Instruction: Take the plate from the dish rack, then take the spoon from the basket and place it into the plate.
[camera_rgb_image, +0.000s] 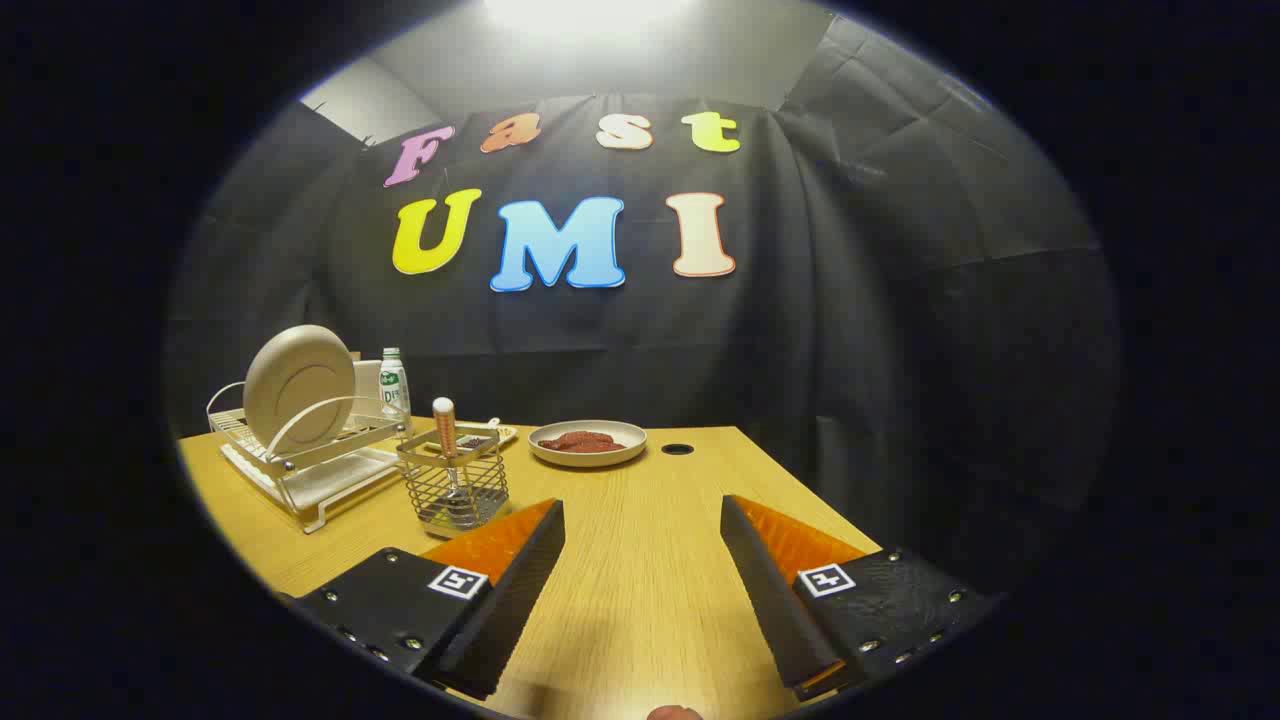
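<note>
Round plate (298, 388) upright, tongs (642, 520) agape

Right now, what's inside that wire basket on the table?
A spoon stands upright in the wire basket, its handle poking above the rim. Its bowl end is blurred behind the wires. The gripper is open, fingers apart over the bare table, short of the basket.

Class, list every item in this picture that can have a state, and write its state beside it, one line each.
gripper: open, holding nothing, above the table
plate: standing on edge in the dish rack
spoon: upright in the basket, handle up
bottle: upright, capped, behind the rack
bowl: on the table, holding something reddish
</note>
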